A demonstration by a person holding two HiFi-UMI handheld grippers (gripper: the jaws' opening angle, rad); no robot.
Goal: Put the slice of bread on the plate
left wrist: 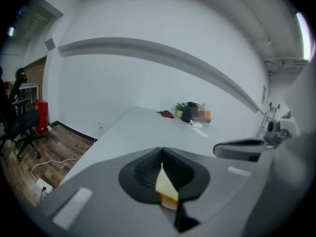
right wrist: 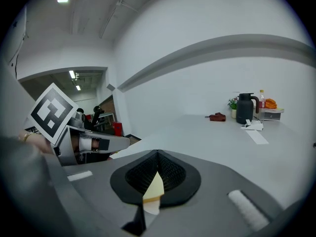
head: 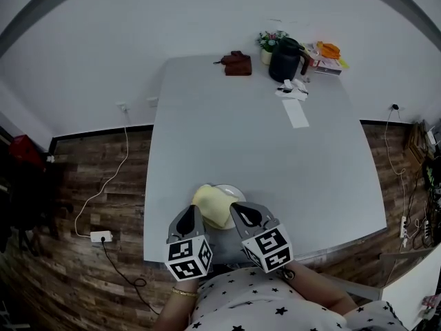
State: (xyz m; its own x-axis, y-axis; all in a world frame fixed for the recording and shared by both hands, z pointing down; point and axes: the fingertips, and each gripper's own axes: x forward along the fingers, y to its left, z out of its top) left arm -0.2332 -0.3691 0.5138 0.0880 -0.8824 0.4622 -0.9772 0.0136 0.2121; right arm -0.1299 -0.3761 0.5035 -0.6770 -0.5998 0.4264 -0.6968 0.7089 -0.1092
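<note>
Pinched by left claw (head: 198,207) and right claw (head: 233,206), the slice of bread (head: 214,209) hangs over the plate (head: 238,191) beneath them, apparently mid-placement; lowering and release should follow.

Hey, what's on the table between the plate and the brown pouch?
Nothing. In the head view the table is bare between the plate and the pouch.
</note>
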